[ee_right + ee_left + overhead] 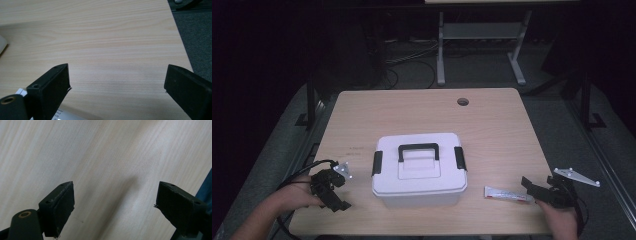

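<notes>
A white lidded box with a black handle and a black latch on each side stands in the middle of the wooden table. A white tube with a red end lies to the box's right, near the front edge. My left gripper is held low over the table left of the box; its jaws stand open over bare wood. My right gripper sits just right of the tube, open, and the tube's end shows beside its left jaw.
A round cable hole sits at the table's far right. Grey carpet lies past the table's right edge. A corner of the box shows at the left of the right gripper view. Another desk's legs stand beyond.
</notes>
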